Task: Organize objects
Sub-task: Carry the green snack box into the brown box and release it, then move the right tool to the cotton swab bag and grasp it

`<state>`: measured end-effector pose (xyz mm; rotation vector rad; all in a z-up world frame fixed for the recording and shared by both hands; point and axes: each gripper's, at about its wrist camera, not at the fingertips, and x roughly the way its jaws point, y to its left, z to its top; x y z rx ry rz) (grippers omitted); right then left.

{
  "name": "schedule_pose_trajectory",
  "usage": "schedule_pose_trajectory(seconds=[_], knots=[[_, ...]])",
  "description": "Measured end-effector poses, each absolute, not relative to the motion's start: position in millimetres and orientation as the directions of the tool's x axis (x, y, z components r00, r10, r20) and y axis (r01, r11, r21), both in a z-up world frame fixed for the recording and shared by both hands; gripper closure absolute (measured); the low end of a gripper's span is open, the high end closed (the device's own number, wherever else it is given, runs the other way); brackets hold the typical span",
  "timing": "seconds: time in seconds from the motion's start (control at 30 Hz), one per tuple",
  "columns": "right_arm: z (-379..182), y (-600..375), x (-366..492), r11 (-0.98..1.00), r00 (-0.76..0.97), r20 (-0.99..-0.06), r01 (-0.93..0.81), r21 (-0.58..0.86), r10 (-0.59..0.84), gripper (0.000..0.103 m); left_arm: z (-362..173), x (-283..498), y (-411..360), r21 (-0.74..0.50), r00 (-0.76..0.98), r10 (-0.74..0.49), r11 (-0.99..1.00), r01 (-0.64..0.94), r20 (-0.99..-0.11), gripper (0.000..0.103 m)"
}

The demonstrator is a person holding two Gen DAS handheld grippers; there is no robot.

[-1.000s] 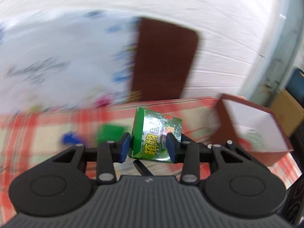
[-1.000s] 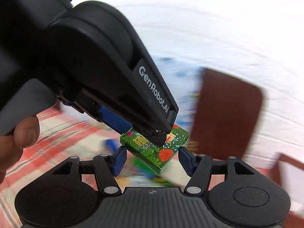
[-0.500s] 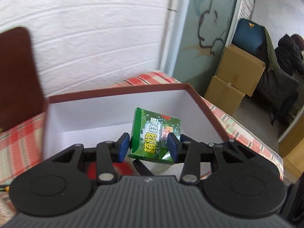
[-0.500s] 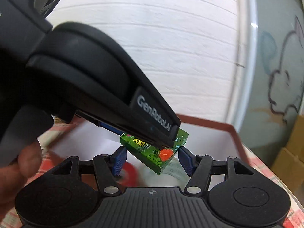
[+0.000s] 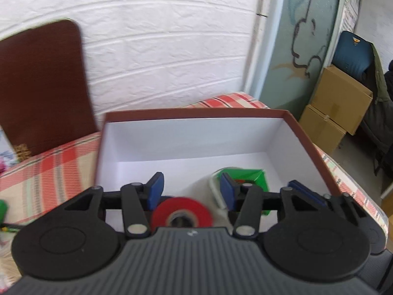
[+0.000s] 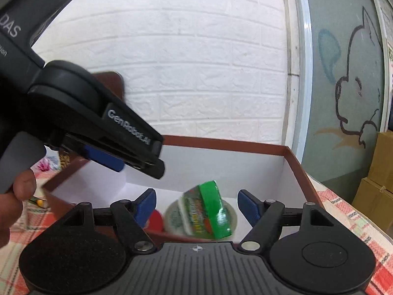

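A brown-rimmed box with white walls (image 5: 186, 135) (image 6: 221, 159) stands on the checked cloth. Inside it, a small green carton (image 6: 211, 211) (image 5: 255, 178) lies tilted and blurred on a round white lidded tub (image 6: 173, 217), beside a red tape roll (image 5: 181, 211) (image 6: 156, 221). My left gripper (image 5: 191, 189) (image 6: 147, 164) hangs over the box, its jaws opening with nothing between the pads. My right gripper (image 6: 196, 207) is also opening above the carton, and its pads are clear of it.
A brown lid (image 5: 41, 86) leans on the white brick wall behind the red checked tablecloth (image 5: 49, 162). Cardboard boxes (image 5: 339, 103) are stacked off the table's right end. A thumb (image 6: 22, 186) shows at the left, on the left gripper's handle.
Both grippers carried the green carton from over the cloth to over the box. Their jaws have since spread, and the carton has dropped inside onto the white tub.
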<state>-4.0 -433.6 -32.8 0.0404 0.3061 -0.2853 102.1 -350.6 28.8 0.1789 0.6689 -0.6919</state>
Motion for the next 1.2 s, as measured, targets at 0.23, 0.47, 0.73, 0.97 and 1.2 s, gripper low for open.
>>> schedule_pose_trajectory(seconds=[0.23,0.47,0.73,0.97,1.2], knots=[[-29,-387,-31,0.964,0.936,-0.231,0.263,-0.043,-0.266,0.027,36,85,-302,-0.027,0.635,-0.475,0.813,0.581,-0.609,0.046],[-17,-343,-41,0.978,0.961,-0.187,0.205,-0.022,-0.206,0.027,30,76,-236,0.004,0.693,-0.380,0.875,0.484,-0.612,0.044],[-27,-285,-43,0.994,0.970,-0.224,0.081,-0.074,-0.096,0.027,4,90,-161,0.001,0.711,-0.254,0.941,0.337,-0.655,0.044],[-39,-248,-26,0.994,0.957,-0.290,-0.011,-0.105,-0.020,0.026,-19,99,-99,-0.004,0.722,-0.173,0.974,0.229,-0.670,0.041],[-63,-219,-2,0.986,0.919,-0.391,-0.112,-0.123,0.056,0.026,-66,120,-13,-0.010,0.696,-0.014,1.000,0.009,-0.718,0.040]])
